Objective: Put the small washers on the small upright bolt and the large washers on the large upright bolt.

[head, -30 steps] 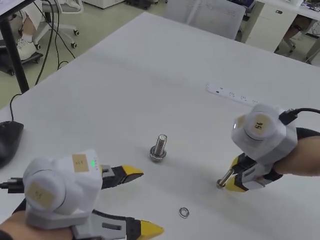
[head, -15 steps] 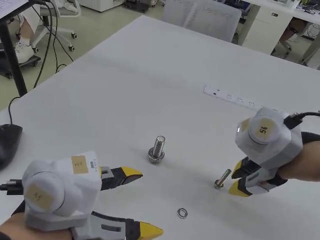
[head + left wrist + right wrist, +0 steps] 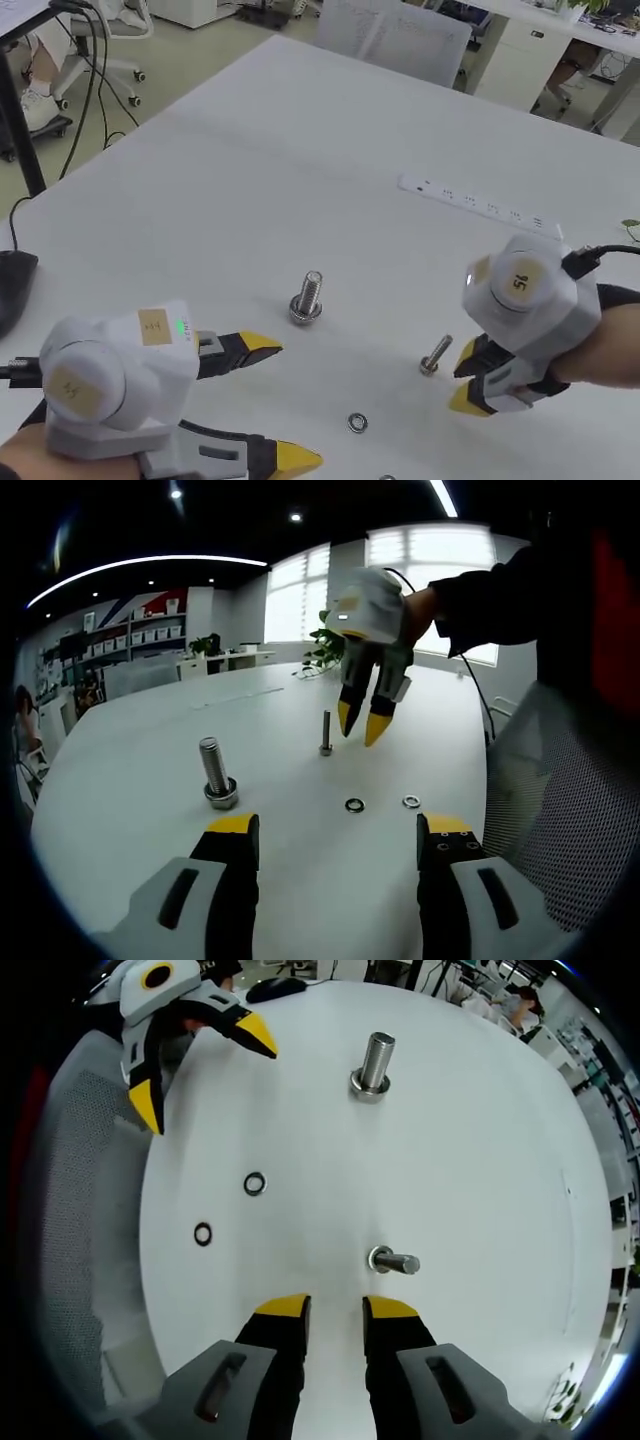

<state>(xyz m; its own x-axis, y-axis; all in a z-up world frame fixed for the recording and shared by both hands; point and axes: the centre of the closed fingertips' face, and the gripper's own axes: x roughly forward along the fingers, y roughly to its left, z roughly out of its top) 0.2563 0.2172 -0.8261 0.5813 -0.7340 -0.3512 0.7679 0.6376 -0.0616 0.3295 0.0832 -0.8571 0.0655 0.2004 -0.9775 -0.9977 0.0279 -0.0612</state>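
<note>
Left tongs [image 3: 338,825]: you hold them spread wide and empty, low over the bench [image 3: 250,150].
Right tongs [image 3: 338,1306]: narrow gap, nothing gripped; your tips sit just beside the small bolt [image 3: 435,355].
Small bolt: upright on its head, free of the tongs.
Large bolt [image 3: 306,298]: upright, mid-bench, apart from both tongs.
Washers: one washer [image 3: 355,804] and a second washer [image 3: 411,801] lie flat, near each other, on neither bolt.
</note>
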